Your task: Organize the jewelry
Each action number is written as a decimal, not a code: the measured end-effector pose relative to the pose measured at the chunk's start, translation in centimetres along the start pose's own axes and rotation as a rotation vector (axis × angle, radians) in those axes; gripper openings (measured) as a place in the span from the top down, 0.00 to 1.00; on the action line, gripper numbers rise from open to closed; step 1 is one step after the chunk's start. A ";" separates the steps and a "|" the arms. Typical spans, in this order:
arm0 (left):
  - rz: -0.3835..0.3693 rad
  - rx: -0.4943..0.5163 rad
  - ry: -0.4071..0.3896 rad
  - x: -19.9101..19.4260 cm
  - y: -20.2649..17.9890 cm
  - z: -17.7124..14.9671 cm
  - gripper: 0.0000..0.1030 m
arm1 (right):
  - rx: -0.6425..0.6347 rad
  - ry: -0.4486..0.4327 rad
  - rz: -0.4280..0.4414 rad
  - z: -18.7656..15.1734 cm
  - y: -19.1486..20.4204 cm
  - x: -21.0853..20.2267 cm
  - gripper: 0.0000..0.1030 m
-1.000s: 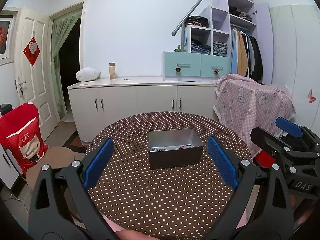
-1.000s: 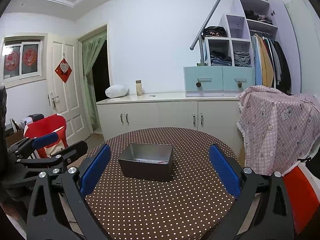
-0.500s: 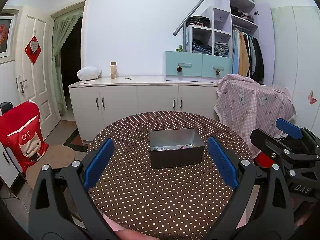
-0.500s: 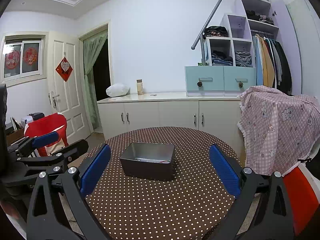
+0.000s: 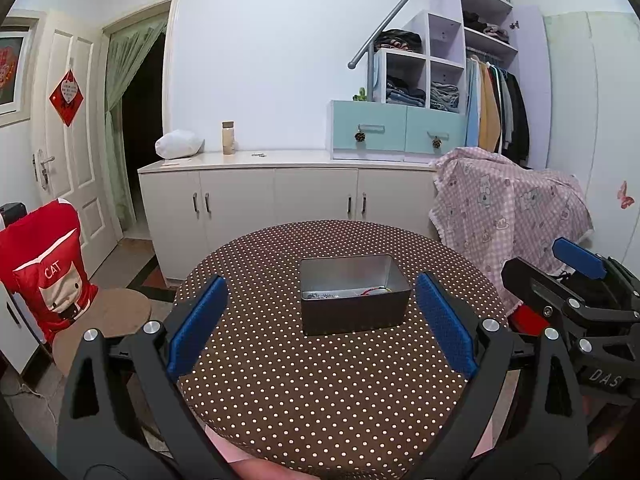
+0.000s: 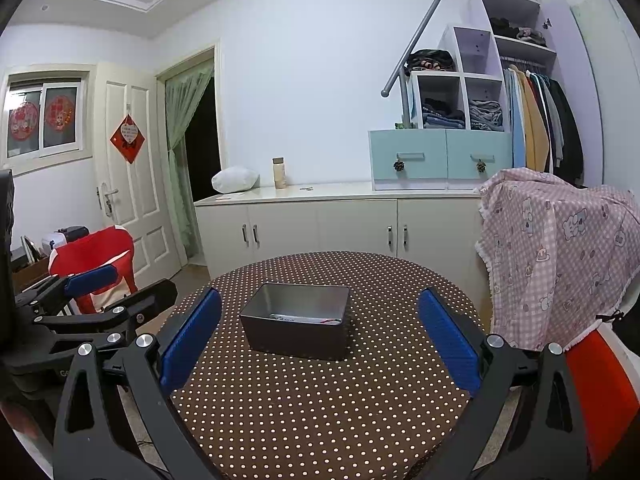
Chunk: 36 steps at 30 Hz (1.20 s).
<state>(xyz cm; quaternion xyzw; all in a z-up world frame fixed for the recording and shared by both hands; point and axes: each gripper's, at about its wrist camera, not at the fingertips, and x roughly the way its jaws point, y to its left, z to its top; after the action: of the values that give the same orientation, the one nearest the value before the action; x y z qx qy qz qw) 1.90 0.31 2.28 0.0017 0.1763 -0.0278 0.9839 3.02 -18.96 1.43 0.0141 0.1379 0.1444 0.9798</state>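
Observation:
An open grey metal tin (image 5: 354,300) sits at the middle of a round table with a brown polka-dot cloth (image 5: 320,384). Jewelry (image 5: 352,292) lies on its floor: silvery pieces and a red and gold one. The tin also shows in the right wrist view (image 6: 298,326). My left gripper (image 5: 322,320) is open and empty, held back from the tin at the table's near edge. My right gripper (image 6: 320,334) is open and empty, also short of the tin. Each gripper shows in the other's view, the right one (image 5: 576,280) and the left one (image 6: 104,300).
A chair with a red cat cover (image 5: 44,272) stands left of the table. A chair under a pink checked cloth (image 5: 516,216) stands at the right. White cabinets (image 5: 280,200) line the wall behind, with a bottle (image 5: 228,138) and teal drawers (image 5: 396,132) on top.
Both views have shifted slightly, so both grippers drifted a little. The jaws stay open and the tin has not moved.

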 end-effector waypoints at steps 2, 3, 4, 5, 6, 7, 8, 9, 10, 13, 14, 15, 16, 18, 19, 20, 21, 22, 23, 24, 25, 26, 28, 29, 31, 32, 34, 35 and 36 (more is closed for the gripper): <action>0.001 0.001 -0.001 0.0 0.0 0.0 0.10 | 0.001 0.002 0.000 0.0 0.0 0.0 0.08; 0.002 0.001 0.000 0.1 -0.1 0.0 0.10 | 0.002 0.003 0.000 0.0 0.0 0.1 0.08; 0.002 -0.001 0.001 0.2 -0.2 0.0 0.10 | 0.003 0.004 0.001 0.1 0.1 0.1 0.08; 0.002 -0.002 0.001 0.2 -0.2 -0.1 0.10 | 0.002 0.004 0.001 0.0 0.1 0.1 0.08; 0.002 -0.002 0.001 0.2 -0.1 -0.1 0.10 | 0.002 0.005 0.002 0.0 0.1 0.1 0.08; 0.002 -0.001 0.000 0.2 -0.1 -0.1 0.10 | 0.001 0.005 0.002 0.1 0.1 0.1 0.08; 0.003 -0.002 0.001 0.2 -0.1 -0.1 0.10 | 0.001 0.005 0.002 0.1 0.2 0.1 0.08; 0.003 -0.002 0.002 0.2 -0.1 -0.1 0.10 | 0.002 0.005 0.003 0.1 0.1 0.1 0.08; 0.003 -0.003 0.003 0.2 -0.1 -0.2 0.10 | 0.001 0.007 0.004 0.1 0.2 0.1 0.08; 0.003 -0.001 0.003 0.2 -0.1 -0.2 0.10 | 0.000 0.007 0.001 0.1 0.1 0.2 0.08; 0.002 -0.002 0.002 0.2 -0.1 -0.2 0.10 | 0.000 0.007 0.001 0.1 0.2 0.2 0.08; 0.001 -0.002 0.003 0.2 -0.1 -0.2 0.10 | 0.000 0.009 0.003 0.1 0.2 0.2 0.08; 0.002 -0.003 0.004 0.2 -0.1 -0.3 0.10 | 0.000 0.009 0.002 0.1 0.2 0.3 0.08; 0.004 -0.003 0.006 0.2 -0.2 -0.4 0.10 | 0.000 0.010 0.001 0.1 0.2 0.3 0.08; 0.004 -0.004 0.007 0.3 -0.2 -0.5 0.10 | 0.001 0.009 0.002 0.1 0.2 0.3 0.08; 0.003 -0.005 0.008 0.3 -0.2 -0.5 0.10 | 0.002 0.009 0.004 0.1 0.2 0.3 0.08; 0.003 -0.005 0.006 0.3 -0.1 -0.4 0.10 | 0.003 0.009 0.003 0.1 0.2 0.3 0.08; 0.003 -0.005 0.007 0.3 -0.2 -0.5 0.10 | 0.003 0.009 0.003 0.0 0.2 0.3 0.08; 0.003 -0.005 0.008 0.3 -0.2 -0.5 0.10 | 0.002 0.010 0.004 0.0 0.2 0.3 0.08; 0.004 -0.004 0.009 0.3 -0.2 -0.5 0.10 | 0.002 0.010 0.004 0.0 0.2 0.4 0.08; 0.006 -0.004 0.010 0.3 -0.2 -0.6 0.10 | 0.001 0.011 0.004 0.0 0.2 0.4 0.08; 0.007 -0.004 0.009 0.3 -0.2 -0.7 0.10 | 0.002 0.012 0.004 0.0 0.3 0.4 0.08; 0.006 -0.006 0.010 0.3 -0.3 -0.8 0.10 | 0.002 0.011 0.004 0.0 0.3 0.4 0.08; 0.005 -0.006 0.011 0.3 -0.3 -0.9 0.10 | 0.002 0.011 0.004 0.0 0.3 0.4 0.08; 0.008 -0.004 0.010 0.4 -0.3 -0.8 0.10 | 0.001 0.012 0.003 0.0 0.2 0.4 0.08; 0.009 -0.004 0.011 0.3 -0.3 -0.8 0.10 | 0.002 0.012 0.002 0.0 0.3 0.4 0.08; 0.009 -0.004 0.012 0.4 -0.3 -1.0 0.10 | 0.004 0.014 0.002 -0.2 0.3 0.5 0.08; 0.009 -0.003 0.012 0.4 -0.3 -0.9 0.10 | 0.004 0.016 0.002 -0.3 0.3 0.6 0.08; 0.009 -0.003 0.013 0.4 -0.3 -0.9 0.10 | 0.005 0.017 0.002 -0.3 0.3 0.6 0.08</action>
<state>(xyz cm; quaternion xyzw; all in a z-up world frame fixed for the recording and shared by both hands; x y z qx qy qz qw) 1.95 0.02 1.26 0.0011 0.1828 -0.0232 0.9829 3.37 -18.50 0.98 0.0154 0.1466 0.1453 0.9783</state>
